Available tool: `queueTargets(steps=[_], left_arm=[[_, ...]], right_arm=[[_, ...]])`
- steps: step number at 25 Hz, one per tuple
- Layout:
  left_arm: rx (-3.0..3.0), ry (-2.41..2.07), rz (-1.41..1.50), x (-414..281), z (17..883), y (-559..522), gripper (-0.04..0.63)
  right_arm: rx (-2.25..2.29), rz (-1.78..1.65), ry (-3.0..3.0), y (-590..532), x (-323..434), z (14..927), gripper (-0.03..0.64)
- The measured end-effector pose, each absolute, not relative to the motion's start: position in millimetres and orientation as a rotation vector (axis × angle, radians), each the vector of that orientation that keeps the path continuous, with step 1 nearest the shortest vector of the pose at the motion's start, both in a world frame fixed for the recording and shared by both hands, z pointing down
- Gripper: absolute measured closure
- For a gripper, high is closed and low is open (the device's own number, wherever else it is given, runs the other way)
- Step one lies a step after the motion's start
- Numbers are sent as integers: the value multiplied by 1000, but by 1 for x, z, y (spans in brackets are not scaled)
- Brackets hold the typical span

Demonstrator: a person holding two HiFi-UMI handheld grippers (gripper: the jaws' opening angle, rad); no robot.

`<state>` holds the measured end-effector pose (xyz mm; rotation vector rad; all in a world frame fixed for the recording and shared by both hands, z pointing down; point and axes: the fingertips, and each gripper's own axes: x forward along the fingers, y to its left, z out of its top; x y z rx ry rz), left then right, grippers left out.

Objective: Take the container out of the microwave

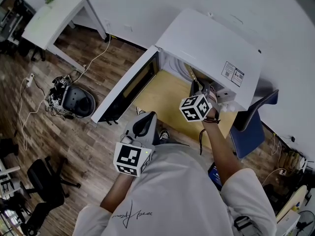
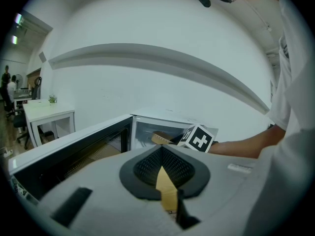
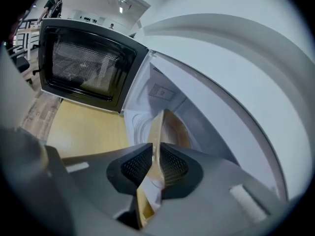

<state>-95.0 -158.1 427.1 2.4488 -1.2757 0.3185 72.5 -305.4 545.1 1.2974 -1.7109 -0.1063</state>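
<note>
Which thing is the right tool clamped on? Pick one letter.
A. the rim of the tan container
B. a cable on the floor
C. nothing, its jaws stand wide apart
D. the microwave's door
A: in the right gripper view the right tool pinches the thin rim of the tan container at the mouth of the open microwave.

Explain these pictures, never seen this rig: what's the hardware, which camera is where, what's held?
No robot: a person holds a two-jaw gripper in each hand. The head view looks down from the person's head; the other two come from cameras riding on the grippers. A white microwave stands on a yellow table, its door swung open. The right gripper is clamped on the rim of a tan container in the oven's opening. The left gripper waits near the person's body, jaws together, empty.
</note>
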Motion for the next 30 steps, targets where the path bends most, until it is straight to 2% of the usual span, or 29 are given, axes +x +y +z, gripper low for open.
queueTargets(steps=[30], left_arm=[[2451, -1282, 281, -86, 422, -132, 597]], right_arm=[[1292, 5, -1850, -249, 66, 521, 554]])
